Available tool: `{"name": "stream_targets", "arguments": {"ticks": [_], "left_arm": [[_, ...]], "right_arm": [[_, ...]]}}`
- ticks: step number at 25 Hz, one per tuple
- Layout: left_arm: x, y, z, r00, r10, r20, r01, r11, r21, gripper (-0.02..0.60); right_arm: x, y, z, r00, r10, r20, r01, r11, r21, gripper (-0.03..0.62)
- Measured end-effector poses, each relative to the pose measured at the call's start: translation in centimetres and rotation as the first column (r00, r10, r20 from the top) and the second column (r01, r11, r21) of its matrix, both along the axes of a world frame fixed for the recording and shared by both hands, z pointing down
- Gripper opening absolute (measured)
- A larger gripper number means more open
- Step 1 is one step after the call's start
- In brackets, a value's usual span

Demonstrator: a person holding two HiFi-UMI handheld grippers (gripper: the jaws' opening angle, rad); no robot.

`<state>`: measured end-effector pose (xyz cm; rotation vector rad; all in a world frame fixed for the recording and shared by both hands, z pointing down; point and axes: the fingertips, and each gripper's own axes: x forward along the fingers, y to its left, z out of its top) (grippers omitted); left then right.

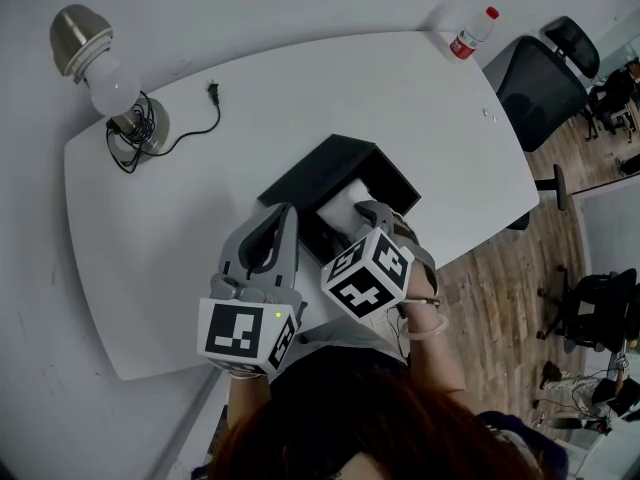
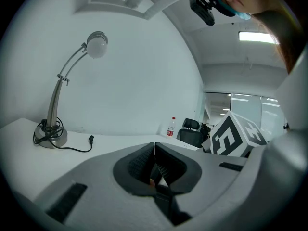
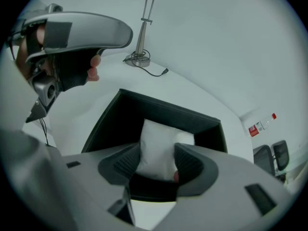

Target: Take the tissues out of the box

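Observation:
A black box [image 1: 300, 183] lies open on the white table [image 1: 150, 228], with a white tissue pack [image 1: 338, 206] inside it. My right gripper [image 1: 372, 214] reaches into the box from the near side. In the right gripper view the tissue pack [image 3: 159, 141] stands between the jaws of the right gripper [image 3: 158, 152], both pads touch its sides, and the pack rests inside the box [image 3: 159, 110]. My left gripper [image 1: 283, 218] hovers at the box's near left side. In its own view the left gripper [image 2: 155, 148] is shut, tips together with nothing between them.
A desk lamp [image 1: 108, 80] with its cord [image 1: 195, 120] stands at the table's far left. A plastic bottle [image 1: 470, 32] stands at the far right corner, and an office chair [image 1: 535, 88] sits beyond it. The table's near edge runs just under my grippers.

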<state>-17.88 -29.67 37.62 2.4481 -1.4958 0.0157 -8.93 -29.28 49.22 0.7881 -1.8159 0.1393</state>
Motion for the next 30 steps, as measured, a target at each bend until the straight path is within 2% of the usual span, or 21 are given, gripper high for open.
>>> {"name": "stream_targets", "arguments": {"ticks": [11, 20, 30], "left_arm": [[-0.2, 0.6, -0.8, 1.000, -0.006, 0.013, 0.005, 1.000, 0.019, 0.021], [0.1, 1.7, -1.9, 1.000, -0.008, 0.026, 0.007, 0.999, 0.041, 0.021], [0.5, 3.8, -3.0, 0.999, -0.021, 0.043, 0.017, 0.997, 0.070, 0.021]], "right_arm": [[0.0, 0.0, -0.7, 0.999, -0.023, 0.041, 0.022, 0.999, 0.023, 0.210], [0.0, 0.2, -2.9, 0.993, -0.024, 0.112, 0.014, 0.996, 0.088, 0.207], [0.0, 1.4, -5.4, 0.982, -0.066, 0.177, 0.034, 0.984, 0.175, 0.204]]}}
